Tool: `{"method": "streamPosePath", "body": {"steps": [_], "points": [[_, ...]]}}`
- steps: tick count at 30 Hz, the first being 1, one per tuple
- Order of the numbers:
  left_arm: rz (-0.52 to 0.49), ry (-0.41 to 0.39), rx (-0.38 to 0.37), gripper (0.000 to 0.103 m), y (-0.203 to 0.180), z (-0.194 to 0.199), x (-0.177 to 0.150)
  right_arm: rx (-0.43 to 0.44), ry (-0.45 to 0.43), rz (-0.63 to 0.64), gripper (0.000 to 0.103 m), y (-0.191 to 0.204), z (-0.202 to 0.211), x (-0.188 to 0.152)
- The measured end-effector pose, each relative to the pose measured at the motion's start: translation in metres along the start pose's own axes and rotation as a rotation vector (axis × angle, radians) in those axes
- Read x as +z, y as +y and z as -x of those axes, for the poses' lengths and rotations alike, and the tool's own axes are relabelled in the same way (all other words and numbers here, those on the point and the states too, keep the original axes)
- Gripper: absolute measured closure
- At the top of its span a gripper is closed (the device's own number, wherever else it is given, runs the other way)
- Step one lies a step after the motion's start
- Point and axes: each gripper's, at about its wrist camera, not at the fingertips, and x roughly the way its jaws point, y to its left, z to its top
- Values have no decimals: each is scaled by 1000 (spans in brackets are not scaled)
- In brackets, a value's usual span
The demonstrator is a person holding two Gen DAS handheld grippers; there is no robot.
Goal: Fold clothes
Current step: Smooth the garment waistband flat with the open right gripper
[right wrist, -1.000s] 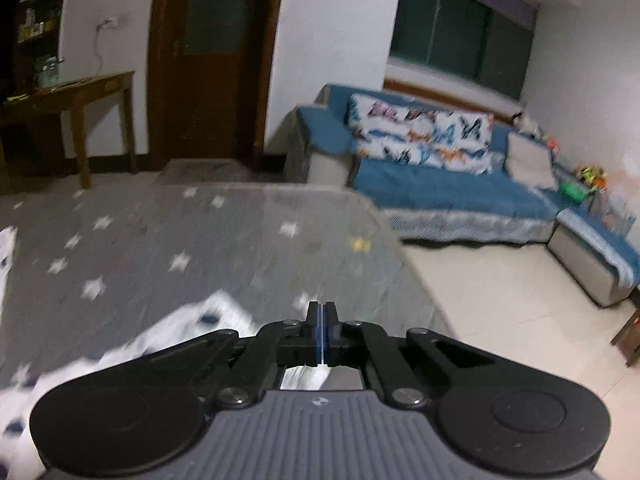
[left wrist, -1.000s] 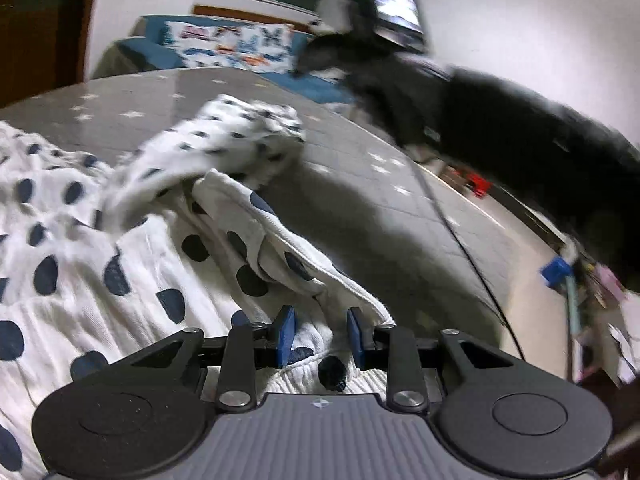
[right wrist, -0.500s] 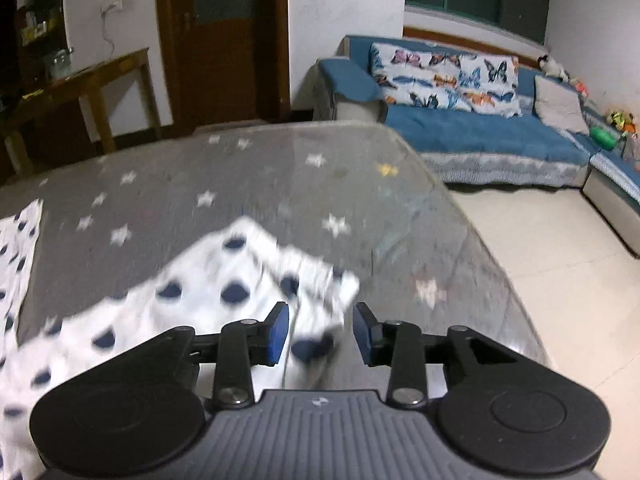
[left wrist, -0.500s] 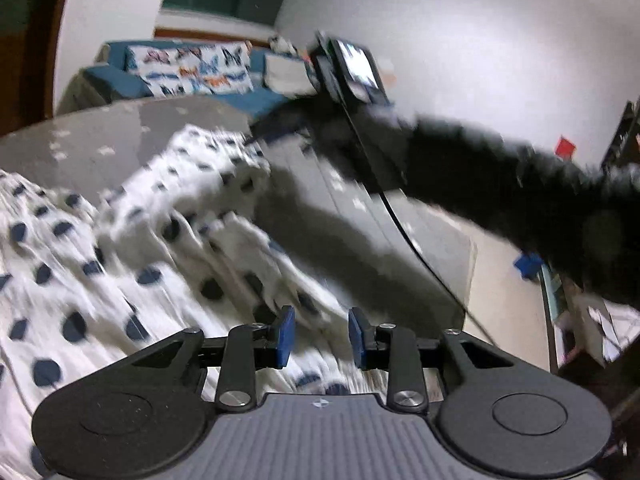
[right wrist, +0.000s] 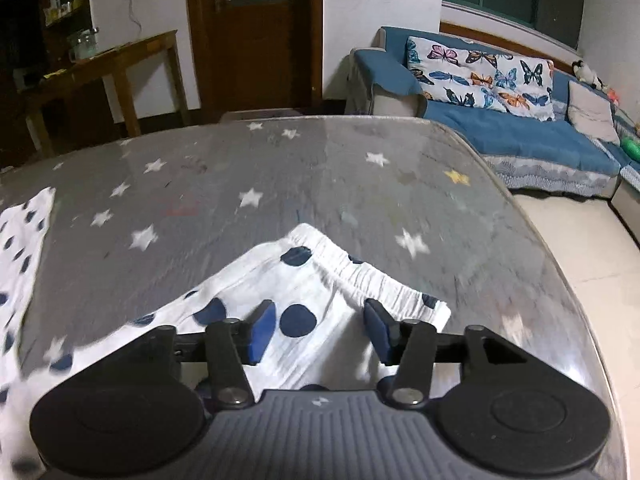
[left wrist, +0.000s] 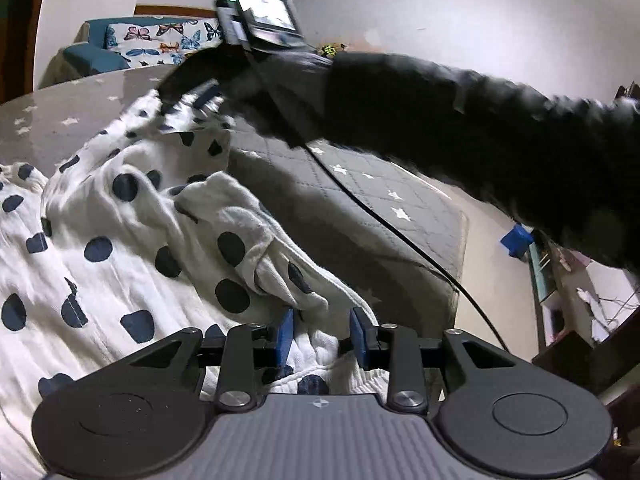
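A white garment with dark blue dots [left wrist: 120, 240] lies crumpled on the grey star-patterned table [left wrist: 360, 208]. My left gripper [left wrist: 322, 334] is open, its blue pads either side of a fold of the cloth at the near edge. My right gripper [right wrist: 318, 330] is open just above the garment's elastic hem [right wrist: 360, 276]; in the left wrist view it [left wrist: 196, 100] hovers over the far bunched part, with a black-sleeved arm [left wrist: 480, 120] behind it. Another part of the dotted cloth [right wrist: 20, 232] lies at the left.
The table's right edge [right wrist: 560, 264] drops to a pale floor. A blue sofa with butterfly cushions [right wrist: 500, 92] stands beyond, a wooden side table [right wrist: 100, 68] and a door [right wrist: 256, 32] further back. A black cable [left wrist: 380, 220] crosses the table.
My right gripper has opened and let go of the cloth, which now lies under it on the table. My left gripper stays open at the near fold.
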Motion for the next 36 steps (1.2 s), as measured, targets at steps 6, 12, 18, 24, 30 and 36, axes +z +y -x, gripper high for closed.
{"method": "streamPosePath", "body": {"steps": [6, 12, 18, 24, 30, 36], "points": [[11, 5, -37, 69, 4, -1, -1, -1, -25, -19, 43, 8, -40, 35], [30, -6, -50, 69, 9, -6, 3, 8, -57, 7, 35, 13, -56, 43], [18, -28, -4, 60, 3, 0, 5, -17, -41, 54, 35, 25, -37, 41], [85, -115, 139, 58, 22, 39, 2, 95, -44, 198, 37, 86, 1, 50], [208, -151, 273, 58, 51, 67, -13, 342, -18, 284, 43, 177, 18, 60], [236, -134, 303, 58, 55, 71, -28, 342, -11, 397, 47, 261, -16, 65]]}}
